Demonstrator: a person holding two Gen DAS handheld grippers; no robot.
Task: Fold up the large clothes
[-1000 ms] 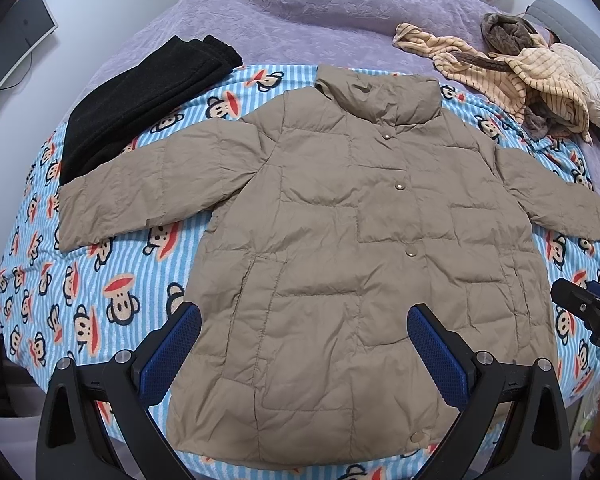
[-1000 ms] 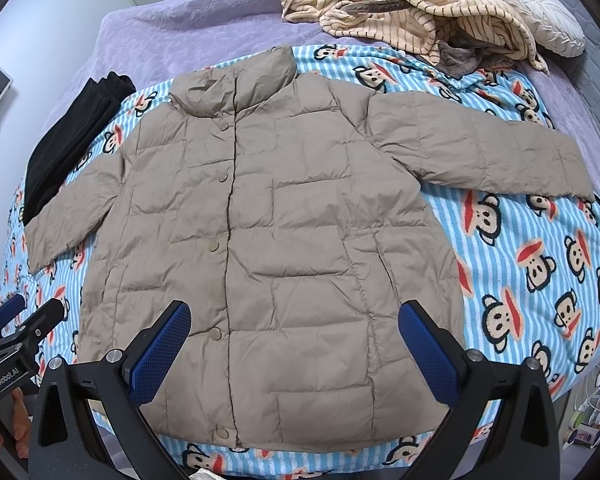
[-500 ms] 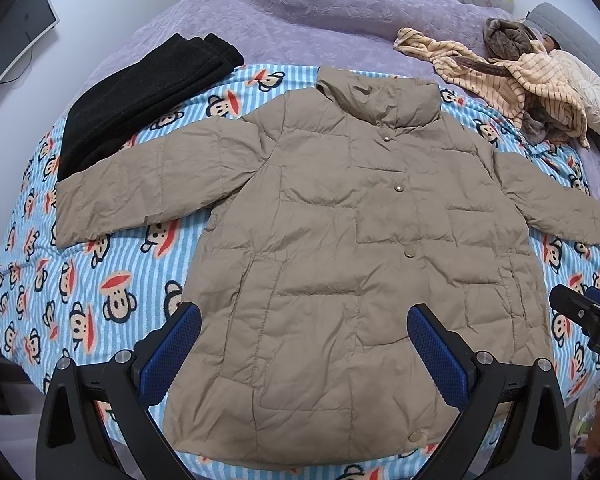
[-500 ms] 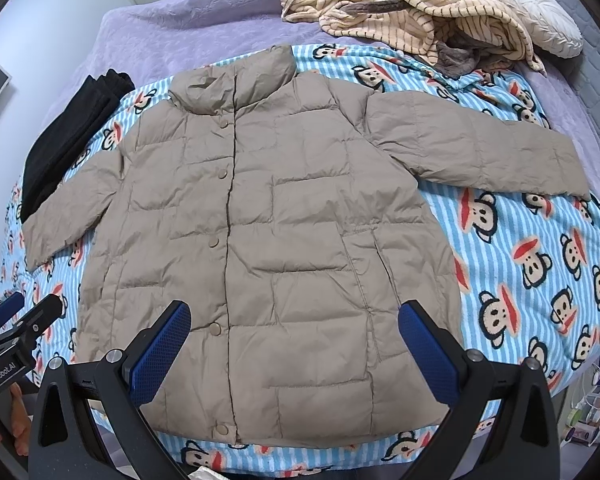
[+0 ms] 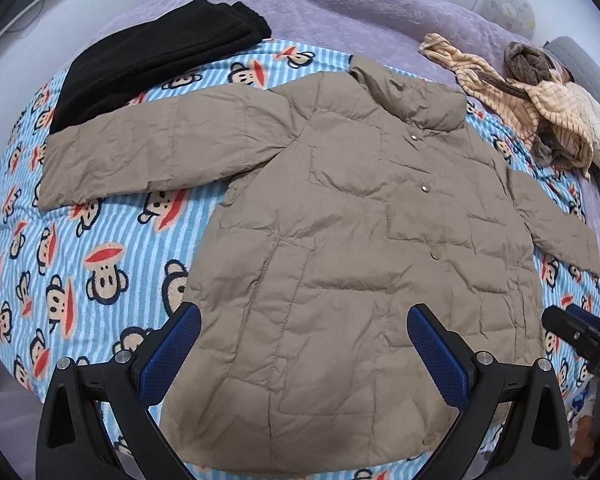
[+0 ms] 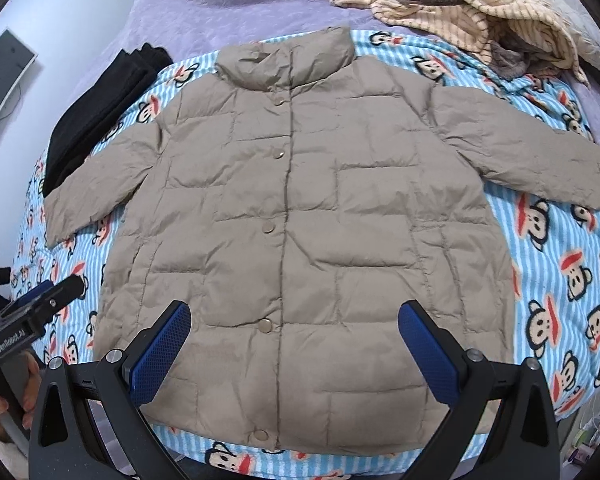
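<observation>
A tan quilted puffer jacket (image 5: 360, 248) (image 6: 300, 208) lies flat and buttoned on a blue striped monkey-print blanket (image 5: 84, 264) (image 6: 560, 272), collar at the far end, both sleeves spread sideways. My left gripper (image 5: 304, 352) hovers open above the hem's left part, nothing between its blue pads. My right gripper (image 6: 294, 344) hangs open over the lower middle of the jacket, also holding nothing. Each gripper shows at the edge of the other's view, the right gripper (image 5: 580, 340) at right and the left gripper (image 6: 32, 316) at left, held by a hand (image 6: 4, 404).
A folded black garment (image 5: 152, 56) (image 6: 100, 116) lies beside the jacket's left sleeve. A heap of striped cream clothes (image 5: 532, 116) (image 6: 480, 8) and a pillow sit at the far right on the purple bedspread (image 5: 340, 12). The bed's near edge runs just below the hem.
Both grippers have moved closer over the jacket. The left view has swung left, showing more of the left sleeve. The jacket itself has not moved.
</observation>
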